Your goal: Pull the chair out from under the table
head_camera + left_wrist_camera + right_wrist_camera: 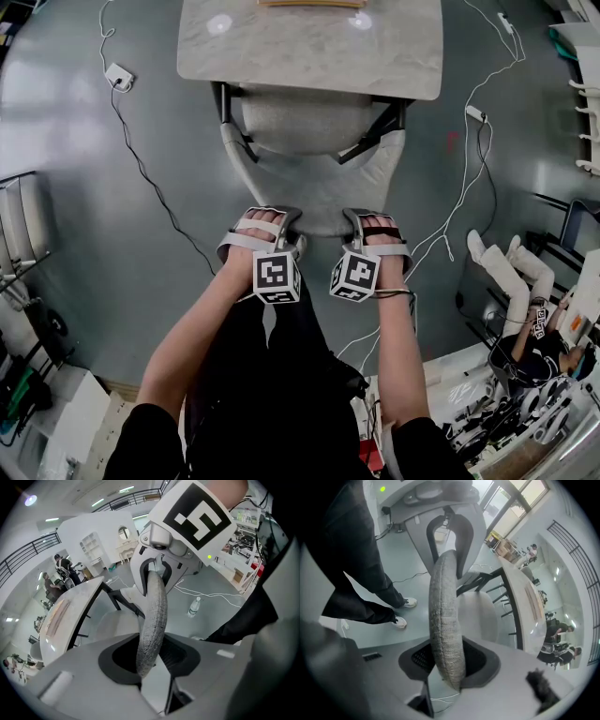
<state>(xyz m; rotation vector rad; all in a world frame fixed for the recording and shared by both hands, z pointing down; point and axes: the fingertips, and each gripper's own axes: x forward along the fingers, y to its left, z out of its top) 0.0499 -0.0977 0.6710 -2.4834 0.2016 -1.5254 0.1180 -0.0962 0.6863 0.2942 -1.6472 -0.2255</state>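
The chair (319, 178) is sitting on the grey floor (112, 206) with its seat tucked in under the near edge of the marble worktop (309, 47). Only the curved, light fabric backrest is poking out toward the person.

Both tongs are biting down on the top rim of that backrest, side by side. The left tongs (270, 221) are gripping the rim a bit left of its middle. In the left gripper view the padded edge is running straight down between the two jaws, with the pads squeezing it. The right tongs (362, 221) are doing the same just right of the middle, clamped on the same rim, fabric filling the gap between the jaws. Both are pointing steeply down, each one riding in a hand, marker cubes (277, 277) facing up at the head camera.

Black struts (223, 108) are showing just under the worktop's near edge on either side of the seat. Farther out, a small white box (119, 75) is lying on the floor off the worktop's left edge, and a white plug (475, 114) is lying off its right edge. A clear bottle (193, 606) is standing on the floor too.
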